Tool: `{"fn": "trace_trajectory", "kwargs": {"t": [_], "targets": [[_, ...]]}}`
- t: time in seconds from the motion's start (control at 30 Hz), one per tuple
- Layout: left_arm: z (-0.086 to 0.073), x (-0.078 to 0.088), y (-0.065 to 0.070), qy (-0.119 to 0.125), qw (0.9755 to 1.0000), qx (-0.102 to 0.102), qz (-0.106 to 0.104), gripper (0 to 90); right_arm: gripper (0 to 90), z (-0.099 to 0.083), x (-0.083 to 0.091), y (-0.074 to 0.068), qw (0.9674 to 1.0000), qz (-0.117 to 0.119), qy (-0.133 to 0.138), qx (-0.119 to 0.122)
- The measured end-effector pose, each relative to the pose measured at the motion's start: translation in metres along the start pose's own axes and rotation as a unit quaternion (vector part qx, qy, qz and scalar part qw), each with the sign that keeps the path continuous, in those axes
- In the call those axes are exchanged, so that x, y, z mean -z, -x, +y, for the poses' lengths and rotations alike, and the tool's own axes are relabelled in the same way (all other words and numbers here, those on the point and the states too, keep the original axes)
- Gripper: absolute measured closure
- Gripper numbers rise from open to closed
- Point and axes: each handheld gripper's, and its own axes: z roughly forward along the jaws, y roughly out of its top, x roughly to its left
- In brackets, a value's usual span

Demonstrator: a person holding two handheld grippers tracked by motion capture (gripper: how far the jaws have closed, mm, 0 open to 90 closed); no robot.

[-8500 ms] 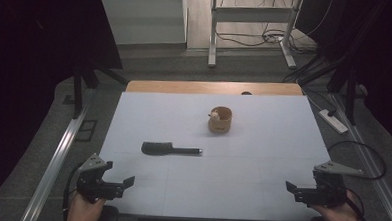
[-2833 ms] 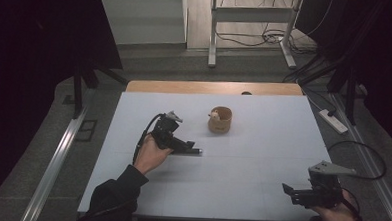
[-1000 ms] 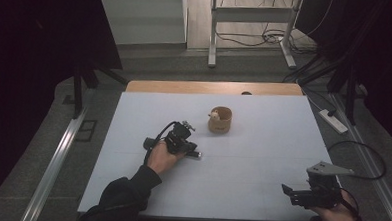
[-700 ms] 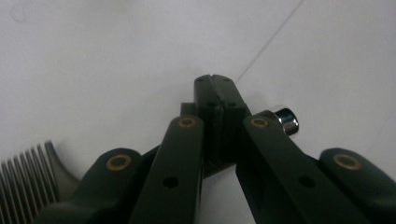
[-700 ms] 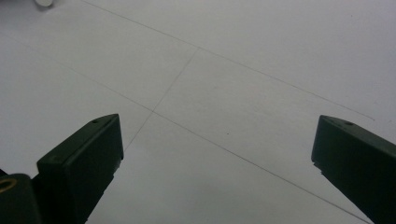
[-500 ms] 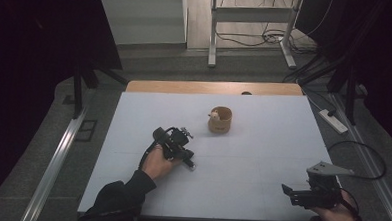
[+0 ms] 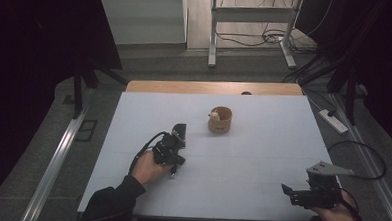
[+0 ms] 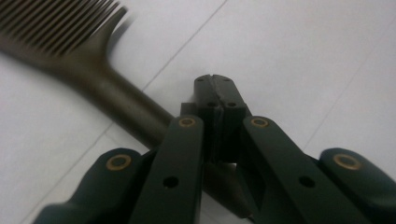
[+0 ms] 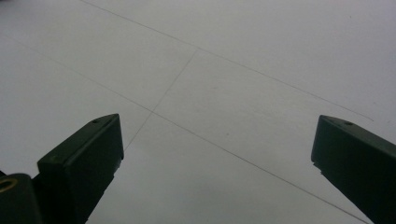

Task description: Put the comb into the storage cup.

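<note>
High view: wooden cup (image 7: 220,121) holds small pale item, indistinct.

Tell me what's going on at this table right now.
A person is working at a white table with a two-jaw gripper in each hand. The left gripper is shut on the handle of a dark comb, whose toothed end pointed toward the far side of the table in the high view. A small round wooden cup stands just beyond it, apart from the comb. The right gripper waits near the table's front right corner, jaws open and holding nothing.
</note>
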Motion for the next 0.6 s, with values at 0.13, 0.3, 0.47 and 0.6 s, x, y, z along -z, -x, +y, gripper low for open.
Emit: {"fn": "trace_trajectory", "kwargs": {"t": [0.13,0.3,0.47,0.6], "targets": [[-0.005,0.003,-0.001,-0.003,1.0000,0.003,0.005,88.5,2.8,0.000,0.000,0.000,1.0000,0.000,0.000,0.000],[-0.012,0.007,-0.004,-0.004,0.9999,0.009,0.012,88.4,2.8,0.000,0.000,0.000,1.0000,-0.001,0.000,0.000],[-0.017,0.010,-0.007,-0.004,0.9997,0.017,0.015,88.5,2.9,0.000,0.000,0.000,1.0000,-0.001,0.000,0.000],[-0.019,0.012,-0.008,-0.005,0.9995,0.018,0.024,88.4,3.0,0.000,0.000,0.000,1.0000,-0.001,0.001,0.001]]}}
